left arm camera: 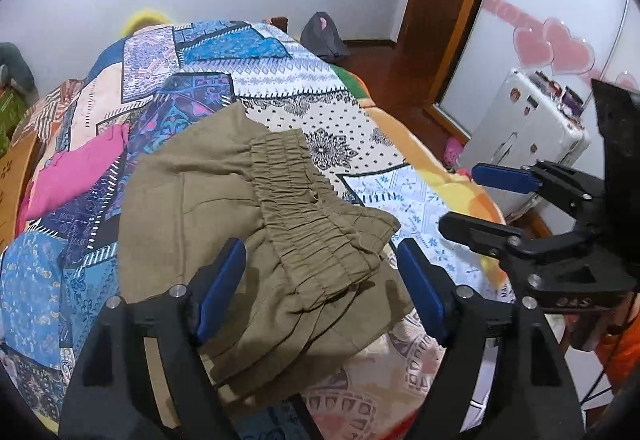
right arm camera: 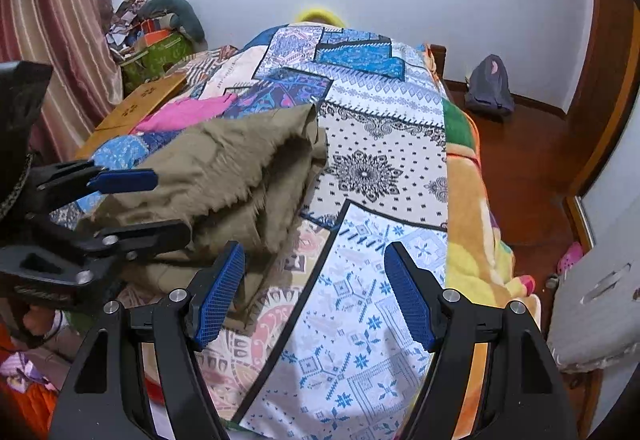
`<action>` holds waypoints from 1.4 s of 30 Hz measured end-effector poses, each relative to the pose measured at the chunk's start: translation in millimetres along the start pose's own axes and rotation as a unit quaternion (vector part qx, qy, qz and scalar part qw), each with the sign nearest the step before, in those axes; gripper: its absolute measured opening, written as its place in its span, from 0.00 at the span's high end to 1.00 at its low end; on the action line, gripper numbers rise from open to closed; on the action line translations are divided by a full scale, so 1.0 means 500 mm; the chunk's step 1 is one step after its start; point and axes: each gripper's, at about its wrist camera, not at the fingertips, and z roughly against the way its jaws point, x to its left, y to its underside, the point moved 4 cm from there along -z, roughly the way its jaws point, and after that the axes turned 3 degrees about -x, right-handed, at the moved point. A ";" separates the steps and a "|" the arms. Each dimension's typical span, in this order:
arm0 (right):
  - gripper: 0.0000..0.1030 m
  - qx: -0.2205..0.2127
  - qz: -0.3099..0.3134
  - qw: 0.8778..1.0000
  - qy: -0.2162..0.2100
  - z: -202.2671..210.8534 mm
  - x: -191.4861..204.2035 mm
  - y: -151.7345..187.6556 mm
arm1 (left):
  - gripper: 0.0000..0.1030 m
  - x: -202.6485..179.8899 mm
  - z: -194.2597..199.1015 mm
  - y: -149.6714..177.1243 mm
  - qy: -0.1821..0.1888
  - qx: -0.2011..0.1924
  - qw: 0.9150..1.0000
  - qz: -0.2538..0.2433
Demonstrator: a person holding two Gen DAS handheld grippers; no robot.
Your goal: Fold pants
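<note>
Olive-green pants (left arm camera: 224, 224) lie folded on a patchwork bedspread (left arm camera: 340, 120), with the gathered elastic waistband (left arm camera: 304, 208) on top. My left gripper (left arm camera: 322, 256) is open and hovers just above the pants' near edge, touching nothing. My right gripper (right arm camera: 314, 260) is open over the bare bedspread (right arm camera: 380, 144), to the right of the pants (right arm camera: 224, 176). The right gripper also shows at the right of the left wrist view (left arm camera: 456, 196), and the left gripper at the left of the right wrist view (right arm camera: 168, 204).
A pink garment (left arm camera: 76, 176) lies on the bed to the left of the pants. A wooden board (right arm camera: 132, 112) sits at the bed's left side. A white suitcase (left arm camera: 524, 124) stands on the wooden floor at the right. A grey bag (right arm camera: 490, 84) is by the far wall.
</note>
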 end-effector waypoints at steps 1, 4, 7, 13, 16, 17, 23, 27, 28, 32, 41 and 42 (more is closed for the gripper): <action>0.33 -0.003 0.000 1.000 -0.003 0.002 0.003 -0.004 | 0.24 0.007 0.011 -0.004 0.002 -0.005 1.000 0.007; 0.33 -0.014 0.005 1.000 -0.014 0.005 0.025 -0.022 | 0.24 0.050 0.049 -0.018 -0.004 -0.022 0.999 0.030; 0.33 -0.020 0.016 0.999 -0.034 -0.003 0.061 -0.035 | 0.24 0.109 0.068 -0.020 -0.053 -0.033 0.998 0.031; 0.33 -0.005 0.039 0.997 -0.071 -0.052 0.140 -0.024 | 0.24 0.206 0.039 0.034 -0.112 0.003 0.993 0.046; 0.33 0.018 0.046 0.996 -0.074 -0.093 0.161 0.002 | 0.23 0.224 0.006 0.081 -0.119 0.028 0.991 0.053; 0.33 0.027 0.047 0.996 -0.073 -0.107 0.165 0.011 | 0.23 0.227 -0.001 0.095 -0.117 0.033 0.991 0.058; 0.33 0.036 0.050 0.995 -0.080 -0.120 0.160 0.040 | 0.16 0.245 0.013 0.139 -0.087 0.032 0.992 0.083; 0.33 0.037 0.066 0.994 -0.082 -0.127 0.161 0.041 | 0.16 0.249 0.023 0.141 -0.073 0.043 0.992 0.096; 0.33 0.041 0.064 0.994 -0.085 -0.129 0.160 0.042 | 0.16 0.252 0.026 0.137 -0.072 0.046 0.991 0.100; 0.33 0.042 0.064 0.993 -0.094 -0.131 0.156 0.046 | 0.16 0.290 0.039 0.099 -0.101 0.037 0.989 0.104; 0.34 0.057 0.052 0.992 -0.102 -0.139 0.123 0.038 | 0.16 0.337 -0.047 -0.021 -0.119 0.041 0.990 0.066; 0.34 0.060 0.048 0.992 -0.104 -0.142 0.114 0.036 | 0.16 0.324 -0.067 -0.029 -0.121 0.047 0.991 0.044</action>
